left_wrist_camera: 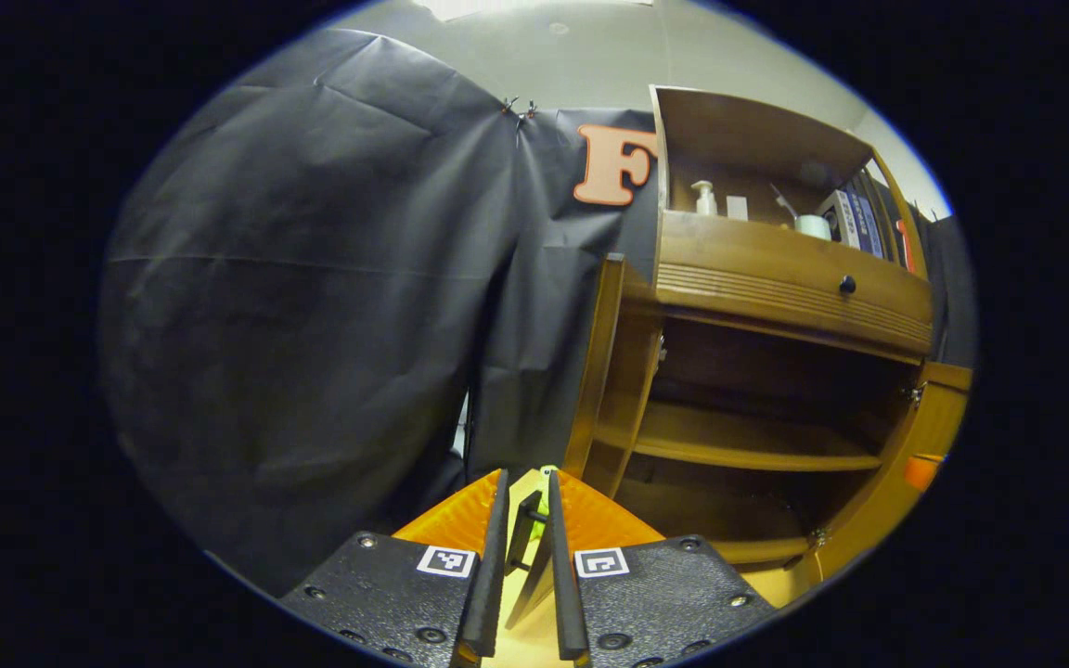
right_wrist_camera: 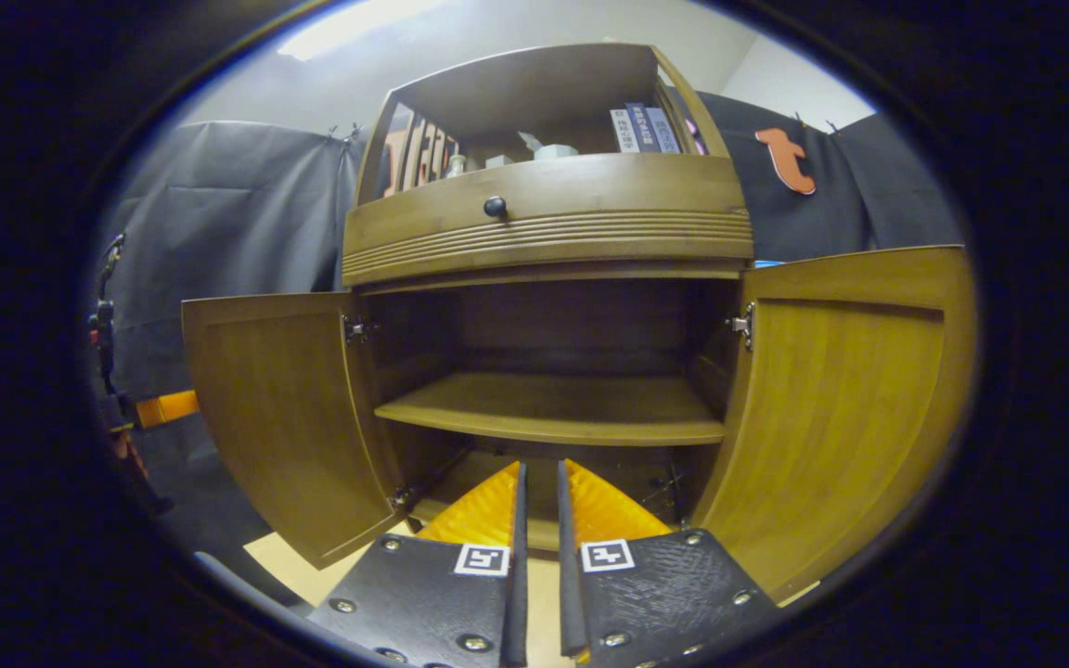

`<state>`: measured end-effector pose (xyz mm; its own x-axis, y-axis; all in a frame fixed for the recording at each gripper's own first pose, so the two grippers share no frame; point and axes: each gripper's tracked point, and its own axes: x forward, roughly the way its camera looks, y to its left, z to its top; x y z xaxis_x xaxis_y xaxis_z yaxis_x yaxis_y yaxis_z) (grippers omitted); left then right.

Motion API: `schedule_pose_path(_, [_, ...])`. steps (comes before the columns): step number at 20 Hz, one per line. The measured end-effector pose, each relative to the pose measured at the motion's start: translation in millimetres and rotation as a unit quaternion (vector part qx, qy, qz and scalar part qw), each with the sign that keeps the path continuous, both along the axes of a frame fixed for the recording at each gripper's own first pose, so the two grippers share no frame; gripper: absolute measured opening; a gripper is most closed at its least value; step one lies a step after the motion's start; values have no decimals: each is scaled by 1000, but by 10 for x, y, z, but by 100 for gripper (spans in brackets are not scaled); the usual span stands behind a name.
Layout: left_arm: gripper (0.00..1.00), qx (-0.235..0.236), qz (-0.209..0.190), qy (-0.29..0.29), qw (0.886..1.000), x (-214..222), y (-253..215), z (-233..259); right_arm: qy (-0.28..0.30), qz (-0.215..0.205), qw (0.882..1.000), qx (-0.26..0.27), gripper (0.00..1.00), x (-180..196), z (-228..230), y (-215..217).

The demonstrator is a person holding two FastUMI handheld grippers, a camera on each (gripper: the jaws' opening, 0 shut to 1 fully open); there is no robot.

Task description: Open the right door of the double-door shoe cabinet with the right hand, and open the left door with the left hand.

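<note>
The wooden shoe cabinet (right_wrist_camera: 544, 223) stands with both doors swung wide. In the right gripper view the left door (right_wrist_camera: 284, 417) and the right door (right_wrist_camera: 850, 399) flank the bare inner shelf (right_wrist_camera: 553, 408). My right gripper (right_wrist_camera: 540, 468) hangs in front of the opening, apart from both doors, with its fingers nearly together and nothing between them. In the left gripper view the left door (left_wrist_camera: 607, 371) appears edge-on beside my left gripper (left_wrist_camera: 528, 478), whose fingers close on a dark handle (left_wrist_camera: 525, 524). The left gripper's body (right_wrist_camera: 163, 408) reaches behind that door's free edge.
A drawer with a black knob (right_wrist_camera: 495, 206) sits above the doors. The open top shelf holds a pump bottle (left_wrist_camera: 704, 197), a cup (left_wrist_camera: 813, 225) and books (right_wrist_camera: 637, 130). Black cloth (left_wrist_camera: 312, 325) hangs to the cabinet's left. Light floor (right_wrist_camera: 302, 566) shows below the left door.
</note>
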<state>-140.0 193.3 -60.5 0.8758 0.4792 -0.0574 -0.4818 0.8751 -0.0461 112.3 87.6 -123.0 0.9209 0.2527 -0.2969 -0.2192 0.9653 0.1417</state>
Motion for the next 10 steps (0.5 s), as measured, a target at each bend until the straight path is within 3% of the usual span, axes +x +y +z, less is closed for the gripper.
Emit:
schedule_pose_path(4, [25, 32, -12, -23, 999, 17, -199, 450, -12, -6, 1000, 2, 14, -21, 154, -39])
schedule_pose_path(5, [17, 34, -23, -32, 999, 53, -312, 568, -17, -8, 1000, 4, 14, -30, 206, -54])
schedule_pose_path(6, [25, 35, -37, -38, 998, 99, -427, 653, -22, -11, 1000, 6, 14, -34, 273, -71])
schedule_pose_path(8, [17, 37, -69, -46, 996, 195, -668, 772, -33, -18, 999, 13, 14, -30, 424, -96])
schedule_pose_path(10, [17, 39, -103, -50, 993, 328, -906, 833, -46, -29, 998, 20, 14, -29, 584, -153])
